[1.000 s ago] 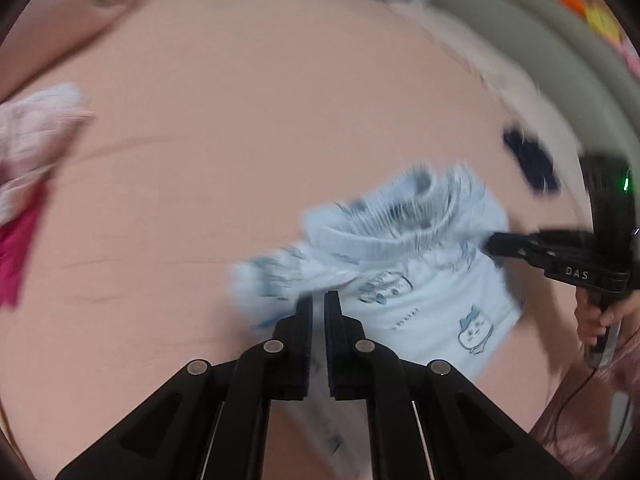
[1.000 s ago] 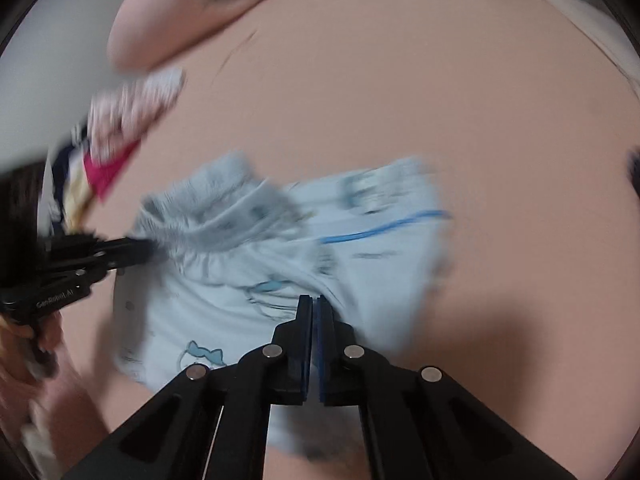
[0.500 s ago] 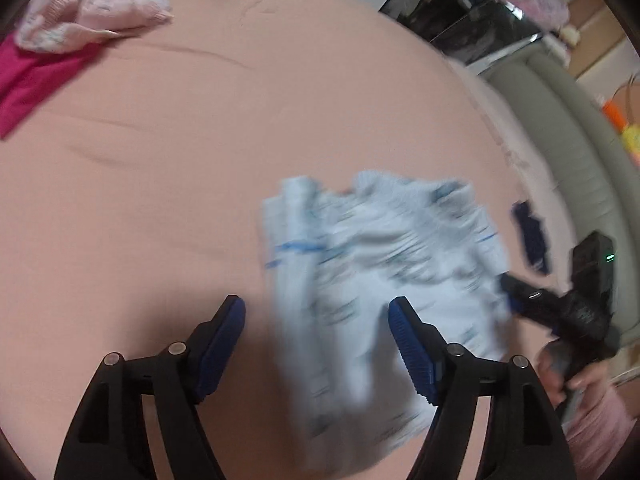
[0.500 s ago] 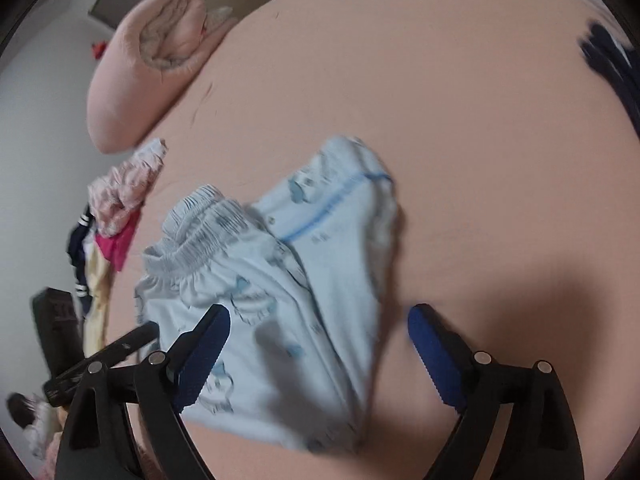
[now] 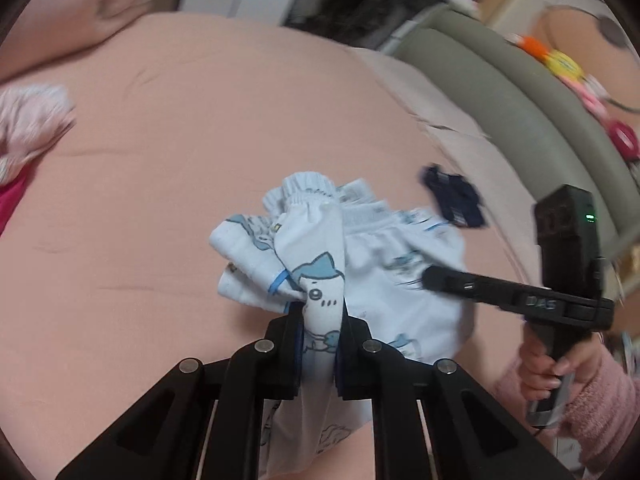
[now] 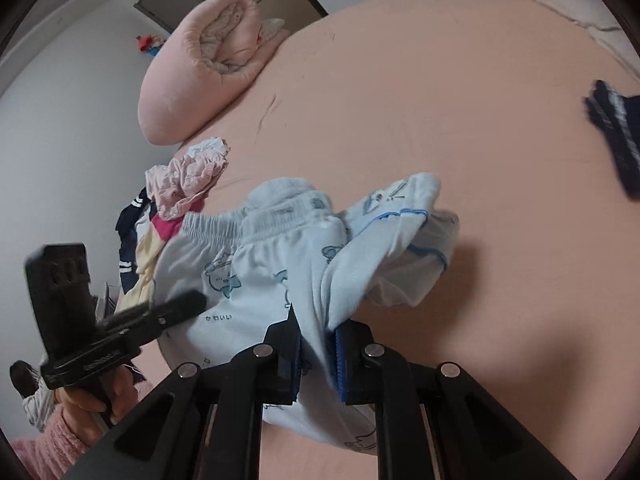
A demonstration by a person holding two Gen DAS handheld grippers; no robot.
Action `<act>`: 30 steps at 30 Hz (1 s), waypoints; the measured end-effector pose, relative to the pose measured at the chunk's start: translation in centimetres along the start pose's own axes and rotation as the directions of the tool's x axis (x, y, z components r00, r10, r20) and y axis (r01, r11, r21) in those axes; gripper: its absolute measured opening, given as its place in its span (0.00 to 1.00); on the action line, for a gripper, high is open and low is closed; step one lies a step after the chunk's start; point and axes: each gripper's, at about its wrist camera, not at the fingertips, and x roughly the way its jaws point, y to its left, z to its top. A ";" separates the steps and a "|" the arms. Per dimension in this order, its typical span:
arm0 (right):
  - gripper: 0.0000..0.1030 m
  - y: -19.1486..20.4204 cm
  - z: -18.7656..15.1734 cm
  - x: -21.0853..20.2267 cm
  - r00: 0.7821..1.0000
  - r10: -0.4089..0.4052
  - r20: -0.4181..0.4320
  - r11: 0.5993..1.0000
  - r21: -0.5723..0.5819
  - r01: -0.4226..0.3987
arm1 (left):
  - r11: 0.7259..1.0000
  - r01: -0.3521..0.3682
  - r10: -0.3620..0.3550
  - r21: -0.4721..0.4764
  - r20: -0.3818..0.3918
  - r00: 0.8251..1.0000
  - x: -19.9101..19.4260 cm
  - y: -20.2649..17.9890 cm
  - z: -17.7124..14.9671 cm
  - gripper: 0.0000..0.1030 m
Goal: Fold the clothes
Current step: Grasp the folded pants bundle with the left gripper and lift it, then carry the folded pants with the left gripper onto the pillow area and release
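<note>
Light blue cartoon-print shorts [image 5: 384, 248] with an elastic waistband lie bunched on the pink bed sheet [image 5: 168, 168]. My left gripper [image 5: 322, 320] is shut on a raised fold of them with a cat print. In the right wrist view the shorts [image 6: 256, 272] spread to the left, and my right gripper [image 6: 318, 332] is shut on a pinched fold near their middle. The two grippers hold the cloth close together. Each shows in the other's view, held by a hand in a pink sleeve [image 5: 592, 400].
A rolled pink quilt [image 6: 208, 64] lies at the far side of the bed. A heap of mixed clothes [image 6: 180, 188] sits by the left edge. A dark navy garment [image 6: 616, 136] lies to the right. A grey-green padded bed edge [image 5: 520, 112] runs along the right.
Half a second ago both grippers were open above the flat shorts. Both have now come down and shut on folds, bunching the cloth up.
</note>
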 end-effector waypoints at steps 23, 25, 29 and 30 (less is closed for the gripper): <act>0.12 -21.5 10.8 -25.1 0.947 -0.169 0.274 0.983 0.115 0.142 | 0.957 0.235 -0.238 0.169 0.000 0.971 14.3 -25.2 15.1 0.09; 0.12 -23.7 12.7 -25.4 0.936 -0.196 0.292 0.979 0.114 0.169 | 0.962 0.240 -0.243 0.130 0.006 0.970 17.1 -25.0 16.3 0.09; 0.14 -29.2 15.9 -22.6 0.926 -0.233 0.297 0.971 0.125 0.204 | 0.983 0.181 -0.181 -0.004 -0.043 0.983 24.9 -21.7 16.4 0.12; 0.14 -31.7 16.4 -20.2 0.939 -0.240 0.244 0.967 0.141 0.211 | 0.990 0.141 -0.143 -0.031 -0.099 0.985 27.6 -20.8 16.1 0.14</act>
